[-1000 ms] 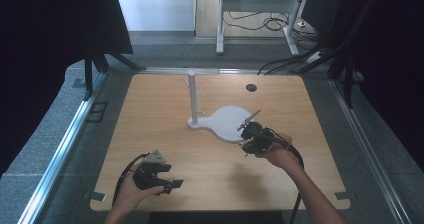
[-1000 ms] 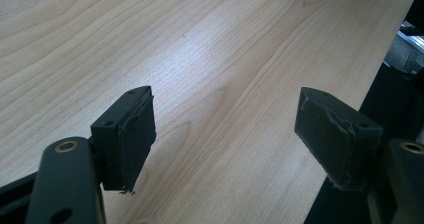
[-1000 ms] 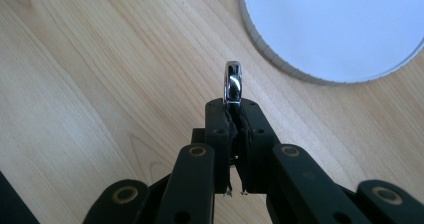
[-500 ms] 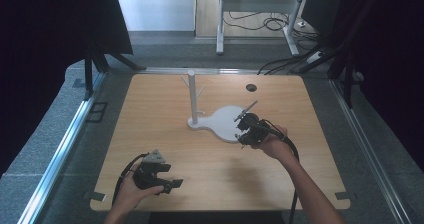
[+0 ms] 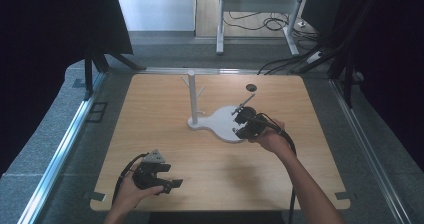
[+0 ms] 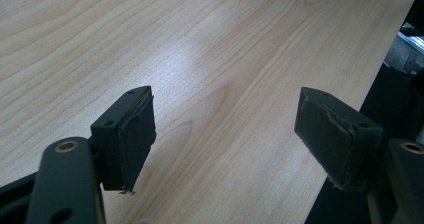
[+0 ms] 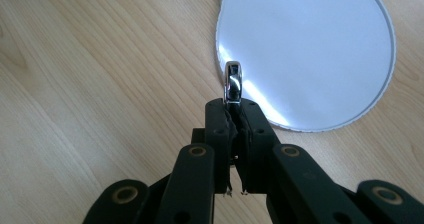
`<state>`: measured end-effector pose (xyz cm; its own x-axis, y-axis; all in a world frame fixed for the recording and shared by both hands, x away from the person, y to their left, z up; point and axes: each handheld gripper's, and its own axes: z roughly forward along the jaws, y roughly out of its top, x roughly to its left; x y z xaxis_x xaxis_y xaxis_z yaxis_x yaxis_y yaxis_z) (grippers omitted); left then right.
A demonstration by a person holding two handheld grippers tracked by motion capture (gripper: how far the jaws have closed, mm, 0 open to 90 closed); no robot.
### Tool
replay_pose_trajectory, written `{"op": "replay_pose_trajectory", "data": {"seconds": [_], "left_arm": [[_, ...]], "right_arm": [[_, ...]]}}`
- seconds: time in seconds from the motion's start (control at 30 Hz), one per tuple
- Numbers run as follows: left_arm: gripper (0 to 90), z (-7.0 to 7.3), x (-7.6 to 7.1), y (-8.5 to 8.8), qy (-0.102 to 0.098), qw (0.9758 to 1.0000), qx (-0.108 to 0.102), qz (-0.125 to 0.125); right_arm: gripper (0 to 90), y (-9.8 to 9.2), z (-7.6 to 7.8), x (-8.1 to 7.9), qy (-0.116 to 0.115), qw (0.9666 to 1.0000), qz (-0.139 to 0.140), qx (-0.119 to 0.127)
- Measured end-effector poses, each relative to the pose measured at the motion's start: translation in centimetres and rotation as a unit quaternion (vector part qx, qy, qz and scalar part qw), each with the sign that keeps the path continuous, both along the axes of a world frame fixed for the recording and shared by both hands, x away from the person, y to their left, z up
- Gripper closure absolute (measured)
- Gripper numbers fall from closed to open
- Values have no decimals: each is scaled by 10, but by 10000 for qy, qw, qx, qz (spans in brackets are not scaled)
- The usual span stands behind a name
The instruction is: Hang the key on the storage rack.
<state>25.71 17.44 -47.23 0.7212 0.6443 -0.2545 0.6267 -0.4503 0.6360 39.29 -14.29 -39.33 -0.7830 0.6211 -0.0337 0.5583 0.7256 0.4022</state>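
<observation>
A light wooden desk [image 5: 215, 169] fills the scene, with a white stand [image 5: 220, 126] resting near its middle: a flat, rounded base from which a thin post [image 5: 192, 98] with short pegs rises at one end.

Well to the left of the right tool, at the near edge of the desk, the left tool [image 5: 160, 176] rests in the person's hand with its jaws wide apart and nothing between them; the left gripper view looks past its black pads [image 6: 132, 134] onto bare wood.

The right tool [image 5: 243, 126] hovers at the near rim of the stand's base, its jaws pressed tight on a small metal ring [image 7: 233, 82]. The ring is polished and silver, seen edge-on, and stands upright from the fingertips; just ahead of it lies the base's broad white disc.

By the look of things, the pick-up is done and the carry is nearly over. What remains is to bring the ring to the stand, whether onto the disc below or up to a peg on the post beyond the tool, and to release it.
</observation>
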Motion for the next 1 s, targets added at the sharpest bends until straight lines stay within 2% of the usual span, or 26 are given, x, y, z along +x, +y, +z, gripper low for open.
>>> {"op": "replay_pose_trajectory", "data": {"seconds": [0.57, 1.0], "left_arm": [[246, 0, 0, 0, 25, 10000, 15, -22], [244, -1, 0, 1, 27, 10000, 15, -15]], "right_arm": [[846, 7, 5, 14, -9, 10000, -63, 15], [846, 11, 10, 26, -21, 9998, -148, 115]]}}
